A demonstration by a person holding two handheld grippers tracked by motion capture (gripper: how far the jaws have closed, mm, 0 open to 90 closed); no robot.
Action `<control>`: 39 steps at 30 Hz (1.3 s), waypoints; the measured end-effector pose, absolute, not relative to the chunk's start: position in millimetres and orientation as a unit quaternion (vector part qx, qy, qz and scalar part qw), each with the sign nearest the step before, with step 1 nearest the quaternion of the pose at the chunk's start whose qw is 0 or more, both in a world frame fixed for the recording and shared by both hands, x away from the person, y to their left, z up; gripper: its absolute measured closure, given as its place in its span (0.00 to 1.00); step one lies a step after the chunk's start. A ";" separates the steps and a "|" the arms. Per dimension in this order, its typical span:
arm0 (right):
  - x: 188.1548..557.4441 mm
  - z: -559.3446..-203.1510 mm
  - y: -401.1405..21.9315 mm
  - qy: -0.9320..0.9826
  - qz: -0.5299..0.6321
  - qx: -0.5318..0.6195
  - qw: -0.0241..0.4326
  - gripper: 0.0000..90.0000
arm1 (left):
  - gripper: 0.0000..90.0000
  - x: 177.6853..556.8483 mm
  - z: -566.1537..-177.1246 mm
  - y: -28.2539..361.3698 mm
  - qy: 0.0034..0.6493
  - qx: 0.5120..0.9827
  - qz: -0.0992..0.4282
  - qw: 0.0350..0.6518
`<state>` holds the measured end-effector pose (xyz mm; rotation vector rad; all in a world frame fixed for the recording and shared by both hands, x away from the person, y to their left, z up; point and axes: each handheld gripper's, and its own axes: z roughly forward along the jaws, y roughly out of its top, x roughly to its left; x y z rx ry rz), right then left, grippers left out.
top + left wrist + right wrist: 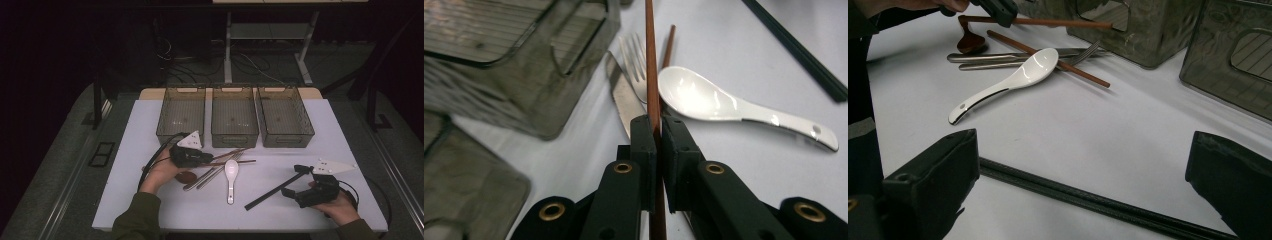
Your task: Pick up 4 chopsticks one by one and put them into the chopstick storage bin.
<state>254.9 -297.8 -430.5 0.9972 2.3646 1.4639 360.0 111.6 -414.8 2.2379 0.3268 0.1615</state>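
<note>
One brown chopstick [652, 60] clamped btwn left gripper [658, 131] jaws, pointing fwd.

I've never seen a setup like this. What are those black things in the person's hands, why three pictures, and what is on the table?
A person holds a hand-operated clamp in each hand. One picture looks down from above; the other two come from cameras riding on each clamp. The left gripper is shut on a brown chopstick. The right gripper is open, above black chopsticks. On the white table lie a white spoon, a fork, a knife and a brown spoon. Three grey bins stand behind them.
</note>
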 end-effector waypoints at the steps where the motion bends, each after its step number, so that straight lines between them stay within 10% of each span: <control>1: 255.0 -430.5 -297.8 0.797 0.493 0.336 0.094 0.01 | 0.93 359.3 -413.5 112.3 0.136 0.892 0.065 0.425; 39: 254.1 -430.2 -295.8 0.798 0.495 0.332 0.092 0.01 | 0.93 355.1 -377.4 154.9 0.261 0.840 0.096 0.465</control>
